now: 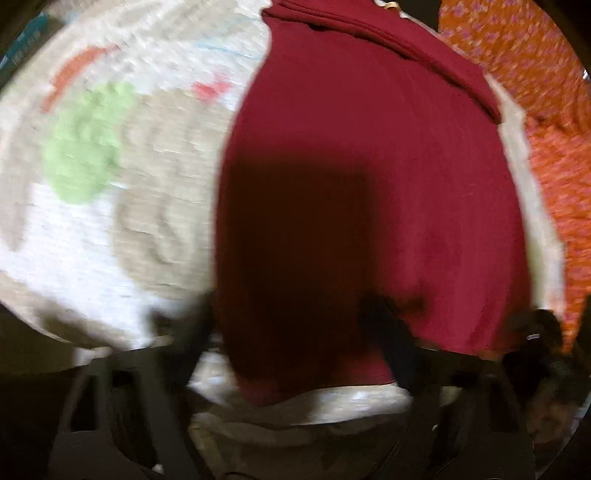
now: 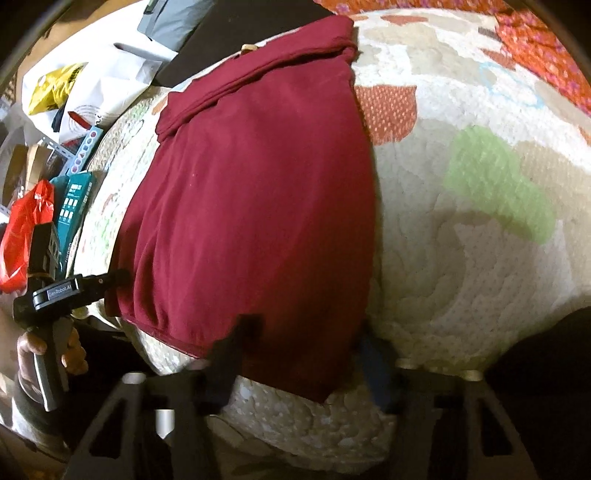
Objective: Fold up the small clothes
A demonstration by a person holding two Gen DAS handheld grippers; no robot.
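A dark red garment [image 1: 369,184] lies flat on a cream quilt [image 1: 147,221] with green and orange patches. In the left wrist view the image is blurred; my left gripper [image 1: 291,317] is open, its fingers standing at the garment's near edge. In the right wrist view the garment [image 2: 251,206] lies with a folded band at its far end. My right gripper [image 2: 306,332] is open, its fingers astride the garment's near right corner. The left gripper [image 2: 110,280] shows at the garment's left corner, held by a hand.
An orange flowered cloth [image 1: 535,92] lies right of the quilt. Beside the bed in the right wrist view are white bags [image 2: 92,85], a red bag [image 2: 26,229], teal boxes [image 2: 74,203] and a dark board [image 2: 229,29].
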